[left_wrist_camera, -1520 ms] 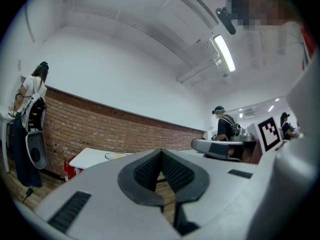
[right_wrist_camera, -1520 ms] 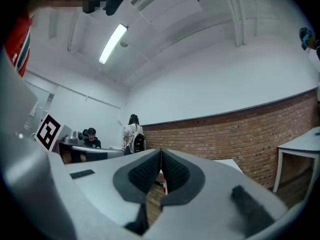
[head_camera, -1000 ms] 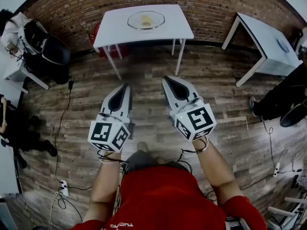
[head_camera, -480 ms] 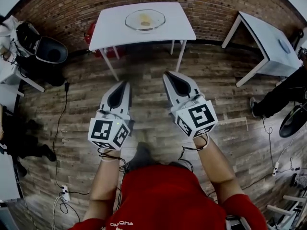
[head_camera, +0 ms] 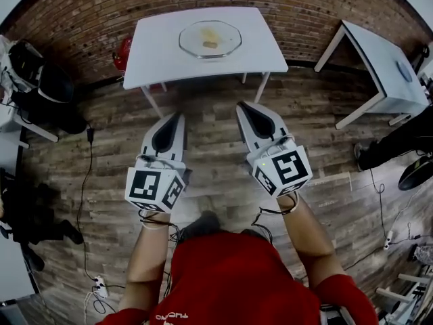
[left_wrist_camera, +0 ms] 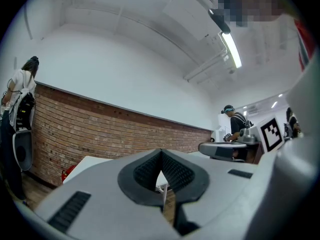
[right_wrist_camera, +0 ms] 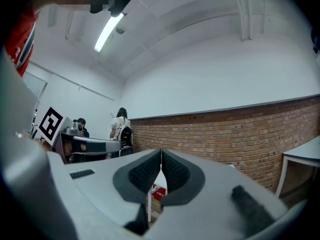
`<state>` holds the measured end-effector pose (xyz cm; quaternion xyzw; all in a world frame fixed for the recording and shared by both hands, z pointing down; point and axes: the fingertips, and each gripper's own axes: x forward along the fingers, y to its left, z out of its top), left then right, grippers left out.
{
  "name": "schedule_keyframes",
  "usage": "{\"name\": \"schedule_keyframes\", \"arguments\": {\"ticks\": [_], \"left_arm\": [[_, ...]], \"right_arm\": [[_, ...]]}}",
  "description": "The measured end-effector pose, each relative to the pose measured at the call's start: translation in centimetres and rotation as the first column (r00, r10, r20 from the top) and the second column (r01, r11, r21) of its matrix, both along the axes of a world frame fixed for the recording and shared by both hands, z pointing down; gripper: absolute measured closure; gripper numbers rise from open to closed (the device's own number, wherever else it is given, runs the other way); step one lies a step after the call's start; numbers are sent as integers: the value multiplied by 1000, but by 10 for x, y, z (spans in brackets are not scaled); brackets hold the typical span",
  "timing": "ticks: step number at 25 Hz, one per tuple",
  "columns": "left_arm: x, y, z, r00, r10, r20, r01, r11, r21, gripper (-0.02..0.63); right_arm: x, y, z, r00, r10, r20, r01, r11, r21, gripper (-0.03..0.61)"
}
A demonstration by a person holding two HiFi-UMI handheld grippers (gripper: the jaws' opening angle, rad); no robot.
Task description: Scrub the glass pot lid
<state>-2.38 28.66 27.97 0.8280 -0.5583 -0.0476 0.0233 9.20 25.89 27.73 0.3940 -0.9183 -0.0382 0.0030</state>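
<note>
Left gripper (head_camera: 177, 118): jaws pressed together with nothing between them, the ribbed pads meeting in its own view (left_wrist_camera: 161, 154); held level, pointing toward the far table
Right gripper (head_camera: 245, 107): jaws likewise closed on nothing, pads touching in its own view (right_wrist_camera: 161, 153); level, just right of the left gripper and a little apart from it
Marker cubes: one at the near end of each gripper, left (head_camera: 154, 189) and right (head_camera: 284, 171)
Person: bare forearms reach out from a red shirt (head_camera: 237, 276) at the near edge
Floor (head_camera: 210, 137): wood planks under both grippers, with cables (head_camera: 88, 181) trailing on the left
Glass lid (head_camera: 210, 38): lies flat on the far table, well apart from both grippers, with a small brownish thing at its middle that I cannot identify
Table (head_camera: 155, 53): white, standing against the far wall
Brick wall (head_camera: 304, 5): runs along the far side
Red object (head_camera: 122, 49): low by the table's left legs
Second table (head_camera: 379, 66): white, far right
Bystanders: a standing figure (left_wrist_camera: 17, 114) at the left, another (left_wrist_camera: 235, 126) beyond the right gripper
</note>
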Motion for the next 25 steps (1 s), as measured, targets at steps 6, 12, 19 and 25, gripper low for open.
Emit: {"name": "schedule_keyframes", "arguments": {"ticks": [6, 12, 19, 25], "left_arm": [[-35, -57, -1, 999, 37, -9, -37, 999, 4, 597], [-60, -105, -3, 998, 63, -27, -63, 998, 1, 597], [-69, -144, 4, 996, 71, -57, -72, 997, -10, 597], [-79, -187, 12, 997, 57, -48, -58, 998, -16, 597]], "right_arm": [[-37, -53, 3, 1000, 20, -16, -20, 1000, 5, 549], [-57, -96, 3, 998, 48, -29, -48, 999, 0, 549], [-63, -132, 8, 997, 65, -40, -65, 998, -5, 548], [-73, -179, 15, 998, 55, -39, -55, 998, -4, 548]]}}
